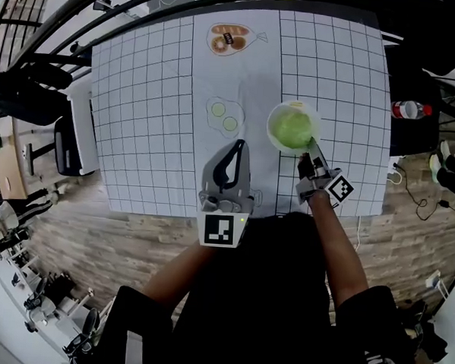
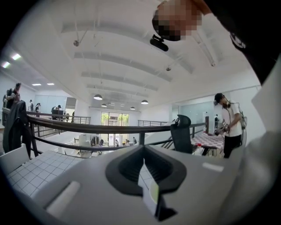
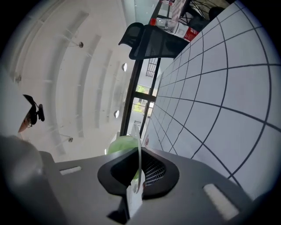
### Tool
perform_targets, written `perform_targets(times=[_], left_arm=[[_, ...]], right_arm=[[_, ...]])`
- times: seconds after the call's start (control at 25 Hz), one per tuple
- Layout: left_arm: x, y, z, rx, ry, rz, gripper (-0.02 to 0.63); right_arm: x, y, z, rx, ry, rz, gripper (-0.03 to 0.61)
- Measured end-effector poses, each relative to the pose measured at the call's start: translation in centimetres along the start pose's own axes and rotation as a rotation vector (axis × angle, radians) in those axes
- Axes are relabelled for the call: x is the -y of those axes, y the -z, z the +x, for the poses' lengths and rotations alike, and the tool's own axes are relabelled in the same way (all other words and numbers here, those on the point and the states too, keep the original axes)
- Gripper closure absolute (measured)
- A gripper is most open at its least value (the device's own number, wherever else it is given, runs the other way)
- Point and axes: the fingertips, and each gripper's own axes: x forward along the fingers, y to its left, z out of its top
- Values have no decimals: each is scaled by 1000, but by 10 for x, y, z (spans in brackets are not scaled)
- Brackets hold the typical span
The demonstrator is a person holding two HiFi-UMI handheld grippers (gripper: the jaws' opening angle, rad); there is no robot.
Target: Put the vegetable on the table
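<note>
A clear plastic bowl (image 1: 271, 120) holding a green leafy vegetable (image 1: 293, 129) is over the right half of the grid-patterned table (image 1: 141, 97). My right gripper (image 1: 313, 148) is shut on the bowl's near rim. In the right gripper view the thin clear rim (image 3: 138, 147) runs between the jaws of that gripper (image 3: 138, 176), with the green vegetable (image 3: 119, 145) behind it. Whether the bowl rests on the table or hangs above it cannot be told. My left gripper (image 1: 236, 145) is over the table's near middle, jaws together and holding nothing; its own view (image 2: 148, 180) looks out over a railing.
A clear bag with pale green slices (image 1: 224, 115) lies just beyond the left gripper's tips. A bag of bread (image 1: 231, 39) lies at the far edge. A bottle (image 1: 410, 109) stands on a dark table at right. An office chair (image 1: 70, 135) stands left of the table.
</note>
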Motion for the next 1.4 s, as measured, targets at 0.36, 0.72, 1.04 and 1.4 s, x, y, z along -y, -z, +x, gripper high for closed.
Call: perform_targets(times=[0.36, 0.72, 1.04, 1.4], left_arm=[[4, 12, 0, -36, -1, 14, 606], [7, 20, -1, -69, -24, 24, 606], [9, 24, 1, -90, -49, 8, 606], [26, 15, 2, -59, -18, 90, 606]], right_arm=[[36, 10, 4, -38, 52, 21, 571], [56, 14, 10, -27, 98, 78, 569], [75, 24, 8, -50, 201, 158, 568], [82, 25, 11, -45, 230, 180, 566]])
